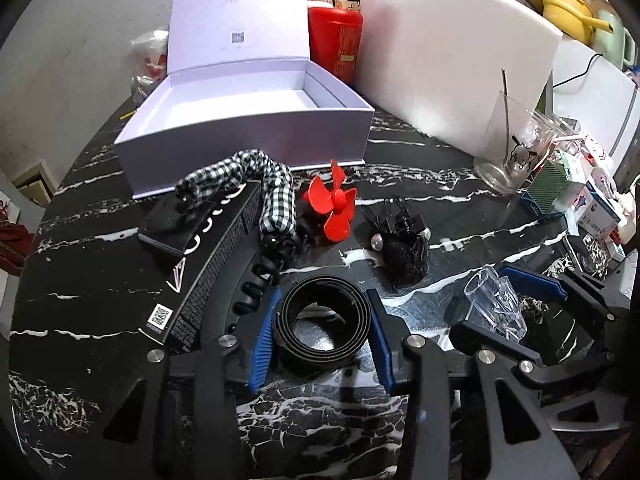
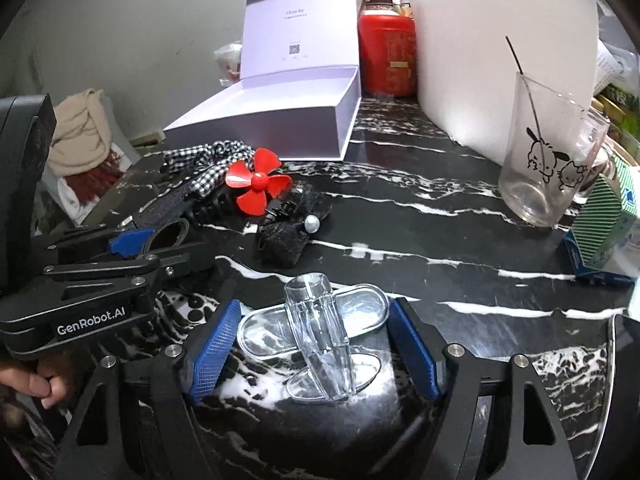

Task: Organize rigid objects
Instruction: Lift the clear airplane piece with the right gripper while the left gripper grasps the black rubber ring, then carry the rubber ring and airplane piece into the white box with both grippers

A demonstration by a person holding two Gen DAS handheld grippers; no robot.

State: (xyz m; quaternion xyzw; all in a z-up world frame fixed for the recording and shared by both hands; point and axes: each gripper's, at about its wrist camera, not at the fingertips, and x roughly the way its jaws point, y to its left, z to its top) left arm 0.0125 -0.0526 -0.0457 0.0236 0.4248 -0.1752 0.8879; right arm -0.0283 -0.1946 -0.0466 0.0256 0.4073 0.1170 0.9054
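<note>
In the left wrist view my left gripper (image 1: 323, 296) is shut on a coiled black belt (image 1: 320, 354) that lies on the black marble table (image 1: 320, 412); both blue pads press its sides. My right gripper (image 2: 315, 304) is shut on a clear plastic toy plane (image 2: 320, 340), one pad at each wing tip. The same plane (image 1: 494, 300) and right gripper (image 1: 504, 304) show at the right of the left wrist view. An open white box (image 1: 248, 148) stands at the back. The left gripper (image 2: 160, 246) appears at the left of the right wrist view.
Ahead lie a red fan blade (image 1: 334, 204), a checked fabric band (image 1: 256, 184), a long black box (image 1: 208, 256), a black spiral tie (image 1: 260, 276) and a black hair net with a pearl (image 1: 400, 240). A cartoon glass (image 2: 540, 160), white board (image 1: 452, 60) and red canister (image 1: 336, 40) stand behind.
</note>
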